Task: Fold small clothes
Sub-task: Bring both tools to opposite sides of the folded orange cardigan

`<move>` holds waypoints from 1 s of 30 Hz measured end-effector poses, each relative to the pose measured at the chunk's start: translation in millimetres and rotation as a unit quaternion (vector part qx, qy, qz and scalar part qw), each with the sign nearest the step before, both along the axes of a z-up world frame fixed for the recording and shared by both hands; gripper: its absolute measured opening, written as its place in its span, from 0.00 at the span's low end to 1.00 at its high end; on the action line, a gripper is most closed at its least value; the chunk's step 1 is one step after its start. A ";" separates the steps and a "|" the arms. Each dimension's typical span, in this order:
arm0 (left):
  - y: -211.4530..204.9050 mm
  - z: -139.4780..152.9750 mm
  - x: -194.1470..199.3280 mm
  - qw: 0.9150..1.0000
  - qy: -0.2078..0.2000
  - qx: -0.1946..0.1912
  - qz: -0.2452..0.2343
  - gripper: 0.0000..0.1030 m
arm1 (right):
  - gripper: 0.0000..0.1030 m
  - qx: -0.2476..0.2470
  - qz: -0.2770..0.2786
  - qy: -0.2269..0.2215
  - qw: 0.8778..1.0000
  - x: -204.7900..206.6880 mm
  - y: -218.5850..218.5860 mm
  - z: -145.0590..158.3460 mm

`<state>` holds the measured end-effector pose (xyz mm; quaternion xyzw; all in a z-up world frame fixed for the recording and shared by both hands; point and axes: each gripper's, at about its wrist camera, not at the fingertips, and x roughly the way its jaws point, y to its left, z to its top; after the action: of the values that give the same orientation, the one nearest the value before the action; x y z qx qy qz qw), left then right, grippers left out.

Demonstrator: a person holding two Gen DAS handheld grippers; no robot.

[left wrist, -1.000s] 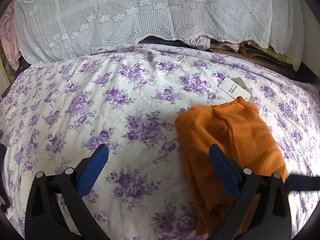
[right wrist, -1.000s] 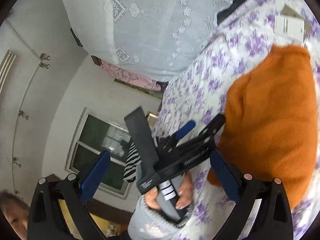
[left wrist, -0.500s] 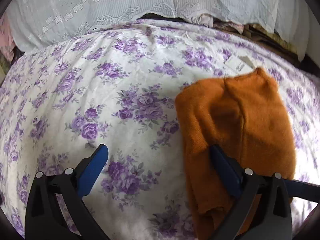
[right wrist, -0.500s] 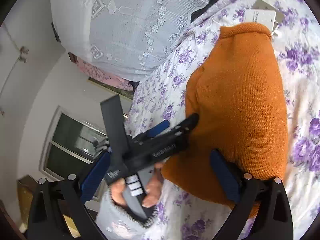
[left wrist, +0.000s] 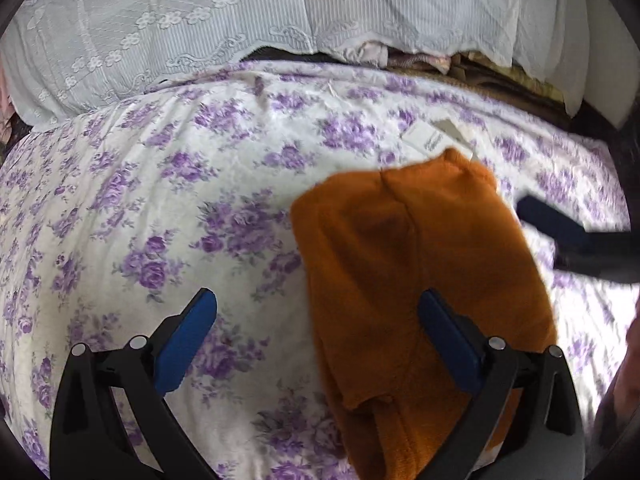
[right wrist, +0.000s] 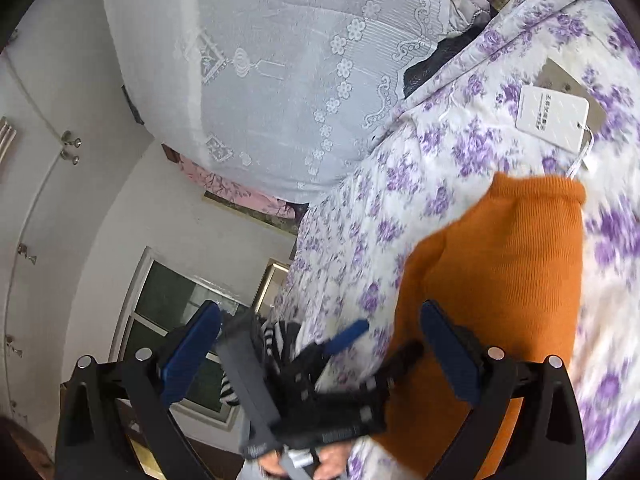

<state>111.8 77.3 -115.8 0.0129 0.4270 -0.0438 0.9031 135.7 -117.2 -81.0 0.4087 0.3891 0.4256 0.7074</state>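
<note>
Looking down the left hand-held gripper [left wrist: 316, 328], I see the orange knit garment [left wrist: 416, 272] lying folded into a long narrow bundle on the floral bedspread [left wrist: 160, 200], right of centre, its paper tags [left wrist: 428, 138] just beyond its far end; a second ago the tags sat nearer the middle of my view and the bundle looked smaller, so I have come in lower and closer over it; the left jaws are spread wide, the right-hand finger above the knit, the other above bare bedspread, gripping nothing; the right hand-held gripper [right wrist: 320, 348] is likewise spread and empty, and it has swung back toward the bundle's right side; I judge the lengthwise folds are made and a crosswise fold of the near end toward the tags comes next.
</note>
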 end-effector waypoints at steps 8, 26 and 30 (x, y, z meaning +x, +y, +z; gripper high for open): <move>12.4 -25.3 10.3 0.996 0.055 -0.063 0.001 0.96 | 0.97 -0.037 -0.048 0.057 0.997 62.4 -13.8 -60.5; -6.0 24.6 -32.8 0.996 -0.019 -0.081 -0.044 0.95 | 0.97 -0.002 0.028 -0.020 0.999 -39.4 -18.6 -6.6; -10.3 -11.9 -28.5 0.997 0.039 -0.053 -0.031 0.96 | 0.97 -0.019 0.041 0.025 0.999 -69.1 -18.9 -32.7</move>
<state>83.4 67.0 -127.7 -0.0238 0.4580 -0.0951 0.8835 66.5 -136.1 -113.7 0.3891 0.4312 0.4367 0.6870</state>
